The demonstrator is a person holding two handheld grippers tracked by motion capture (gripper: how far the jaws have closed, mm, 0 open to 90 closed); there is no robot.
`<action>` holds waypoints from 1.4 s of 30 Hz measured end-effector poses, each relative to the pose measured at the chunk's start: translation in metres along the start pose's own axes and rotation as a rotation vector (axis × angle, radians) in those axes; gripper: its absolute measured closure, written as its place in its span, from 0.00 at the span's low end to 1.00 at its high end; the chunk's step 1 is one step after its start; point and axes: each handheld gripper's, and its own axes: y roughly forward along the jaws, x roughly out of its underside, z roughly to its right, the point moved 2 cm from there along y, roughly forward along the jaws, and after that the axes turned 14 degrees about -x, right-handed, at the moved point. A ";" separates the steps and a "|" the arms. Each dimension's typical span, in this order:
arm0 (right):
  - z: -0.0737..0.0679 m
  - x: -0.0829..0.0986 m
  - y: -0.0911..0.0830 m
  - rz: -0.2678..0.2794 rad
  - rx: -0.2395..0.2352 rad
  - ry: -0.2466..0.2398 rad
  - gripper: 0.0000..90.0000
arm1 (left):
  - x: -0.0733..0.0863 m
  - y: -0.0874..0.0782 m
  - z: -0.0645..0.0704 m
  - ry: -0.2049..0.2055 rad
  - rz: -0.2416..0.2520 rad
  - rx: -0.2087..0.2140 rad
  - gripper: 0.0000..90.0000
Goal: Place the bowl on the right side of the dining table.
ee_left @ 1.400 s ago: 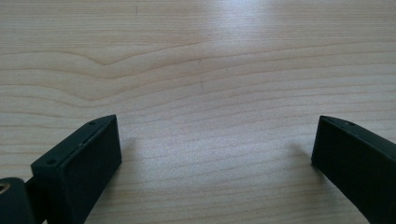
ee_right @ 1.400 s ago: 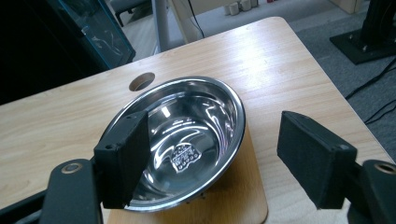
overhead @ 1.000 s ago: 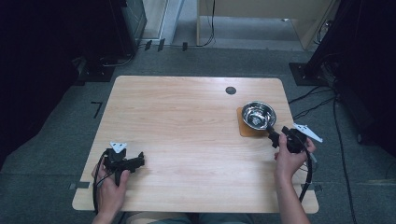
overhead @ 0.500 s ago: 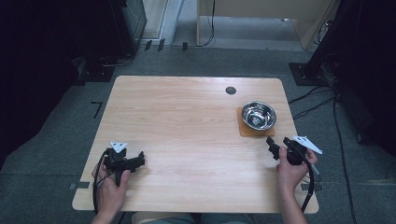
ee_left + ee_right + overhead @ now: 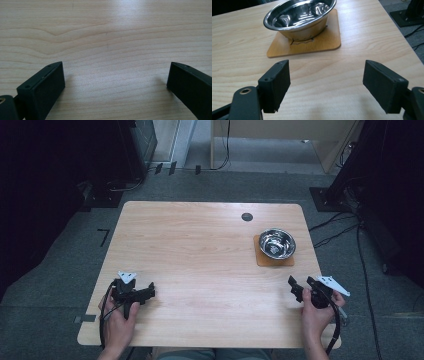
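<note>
A shiny steel bowl (image 5: pixel 277 242) (image 5: pixel 299 13) stands on a square wooden coaster (image 5: pixel 261 259) (image 5: pixel 322 42) at the right side of the table (image 5: pixel 200 250). My right gripper (image 5: pixel 294 288) (image 5: pixel 325 85) is held open near the table's front right corner, a short way in front of the coaster, with nothing between its jaws. Near the front left corner my left gripper (image 5: pixel 150 292) (image 5: pixel 113 82) is open too, low over bare wood (image 5: pixel 105 37), and holds nothing.
A dark round grommet hole (image 5: pixel 247 216) sits near the table's far edge. Cables (image 5: pixel 340 227) trail over the grey floor to the right. Dark equipment stands (image 5: pixel 115 165) line the far left and right of the room.
My right gripper has drawn back from the bowl and coaster toward the table's front right corner. The left gripper has stayed in place.
</note>
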 end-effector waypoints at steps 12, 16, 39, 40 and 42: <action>0.005 0.009 -0.023 -0.002 0.016 -0.004 0.25 | -0.001 0.001 0.001 0.000 -0.001 -0.002 0.01; 0.009 0.012 -0.031 -0.002 0.026 -0.004 0.24 | -0.001 0.001 0.001 -0.002 -0.001 -0.002 0.01; 0.020 0.033 -0.061 -0.075 0.079 -0.033 0.23 | -0.001 0.001 0.001 -0.002 -0.001 -0.003 0.01; 0.020 0.033 -0.062 -0.083 0.089 -0.047 0.23 | -0.001 0.001 0.001 -0.002 -0.002 -0.003 0.01; 0.018 0.034 -0.062 -0.110 0.111 -0.054 0.23 | -0.001 0.001 0.001 -0.002 -0.001 -0.003 0.01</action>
